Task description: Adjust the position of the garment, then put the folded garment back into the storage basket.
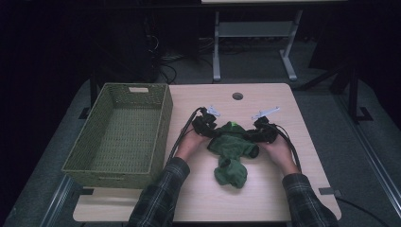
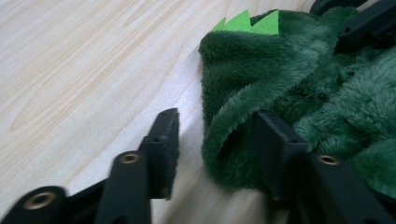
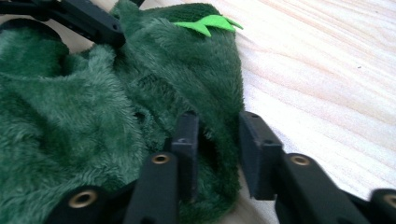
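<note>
A dark green plush garment [image 1: 231,152] with bright green felt spikes [image 2: 247,22] lies bunched on the wooden table [image 1: 265,194]. My left gripper [image 1: 214,132] is at its left edge, low on the table. In the left gripper view the left gripper [image 2: 217,135] stands open: one jaw is tucked inside a fold of the plush [image 2: 233,112], the other rests apart on bare wood. My right gripper [image 1: 251,136] is at the garment's right edge. In the right gripper view the right gripper [image 3: 217,135] straddles a fold of the plush [image 3: 224,116], with the jaws narrow and a gap still showing.
A woven green basket [image 1: 161,123] with nothing in it stands at the table's left. A round cable hole [image 1: 237,96] is at the far middle of the table. Bare wood lies in front of the garment, and a desk frame [image 1: 216,47] stands beyond the table.
</note>
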A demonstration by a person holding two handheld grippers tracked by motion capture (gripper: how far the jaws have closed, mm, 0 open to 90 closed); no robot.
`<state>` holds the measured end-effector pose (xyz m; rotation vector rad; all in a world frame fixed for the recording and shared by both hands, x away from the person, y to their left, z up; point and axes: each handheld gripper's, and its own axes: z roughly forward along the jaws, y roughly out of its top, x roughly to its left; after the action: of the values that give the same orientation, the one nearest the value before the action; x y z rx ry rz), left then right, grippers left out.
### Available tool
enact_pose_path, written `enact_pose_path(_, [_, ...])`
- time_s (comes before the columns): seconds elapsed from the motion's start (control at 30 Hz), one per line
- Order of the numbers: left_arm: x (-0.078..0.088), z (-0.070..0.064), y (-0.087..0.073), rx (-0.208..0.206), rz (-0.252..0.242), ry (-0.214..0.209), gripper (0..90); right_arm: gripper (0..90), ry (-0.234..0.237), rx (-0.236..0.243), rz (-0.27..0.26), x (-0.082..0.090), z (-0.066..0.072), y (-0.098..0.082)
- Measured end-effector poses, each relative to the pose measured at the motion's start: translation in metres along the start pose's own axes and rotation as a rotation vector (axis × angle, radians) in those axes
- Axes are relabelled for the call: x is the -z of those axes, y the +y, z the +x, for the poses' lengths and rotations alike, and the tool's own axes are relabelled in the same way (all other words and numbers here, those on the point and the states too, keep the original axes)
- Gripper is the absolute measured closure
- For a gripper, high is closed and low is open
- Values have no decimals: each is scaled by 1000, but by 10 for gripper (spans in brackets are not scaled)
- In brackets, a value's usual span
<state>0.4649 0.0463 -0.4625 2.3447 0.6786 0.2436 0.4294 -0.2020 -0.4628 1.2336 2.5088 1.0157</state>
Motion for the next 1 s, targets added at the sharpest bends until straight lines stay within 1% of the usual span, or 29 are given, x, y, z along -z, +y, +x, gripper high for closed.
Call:
enact_pose_path(0.03, [-1,0,0,-3,3,-7,618,756,1,-3,1,0,0,0])
enact_pose_path(0.07, [-2,0,-1,-5,6,-6,618,756,1,-3,1,0,0,0])
enact_pose_path(0.1, [-2,1,-1,5,-2,-15,693,802,2,-8,5,0,0,0])
enact_pose_path(0.13, [-2,1,-1,5,-2,-14,730,829,-1,-10,7,0,0,0])
enact_pose_path(0.17, [-2,1,-1,4,-3,-16,730,829,-1,-10,7,0,0,0])
enact_pose_path(0.2, [-2,1,-1,-2,-2,-19,765,853,-5,-10,11,0,0,0])
enact_pose_path(0.23, [-1,0,-1,-9,2,-16,834,863,-4,-14,11,0,-1,0])
enact_pose_path(0.27, [0,-1,0,-8,7,-12,860,870,-3,-17,10,0,-1,0])
enact_pose_path(0.3, [4,-2,2,-7,-6,-22,871,875,-9,-11,3,2,1,1])
enact_pose_path(0.33, [4,-2,2,-7,-6,-22,871,875,-9,-11,3,2,1,1])
enact_pose_path(0.37, [7,-2,3,-1,-19,-23,871,876,-11,-3,-13,6,3,4])
enact_pose_path(0.47, [18,-3,7,28,-70,-29,871,876,-16,1,-25,11,4,8])
enact_pose_path(0.5, [22,-3,8,26,-79,-28,870,876,-22,4,-45,17,6,14])
enact_pose_path(0.53, [25,-4,10,26,-88,-27,870,876,-22,4,-45,17,6,14])
enact_pose_path(0.57, [29,-4,12,23,-91,-26,869,876,-10,-2,-68,23,7,19])
enact_pose_path(0.6, [32,-5,13,25,-99,-22,869,876,-10,-2,-68,23,7,19])
enact_pose_path(0.63, [36,-5,15,24,-105,-24,868,876,-15,-3,-65,26,7,21])
enact_pose_path(0.7, [43,-5,19,21,-118,-13,867,876,-21,1,-73,31,7,26])
enact_pose_path(0.73, [45,-6,20,31,-129,-16,866,876,-22,2,-108,36,7,29])
enact_pose_path(0.77, [52,-6,23,28,-144,-21,866,876,-16,-6,-101,38,6,31])
enact_pose_path(0.8, [55,-8,25,26,-148,-21,865,876,-23,-5,-99,40,6,32])
enact_pose_path(0.83, [55,-8,25,26,-148,-21,864,876,-25,6,-110,42,6,32])
enact_pose_path(0.87, [61,-11,27,18,-144,-22,863,876,-21,0,-113,44,7,33])
enact_pose_path(0.9, [61,-11,27,18,-144,-22,862,876,-19,3,-122,47,8,33])
enact_pose_path(1.0, [71,-18,26,9,-156,-17,861,875,-10,4,-138,52,10,31])
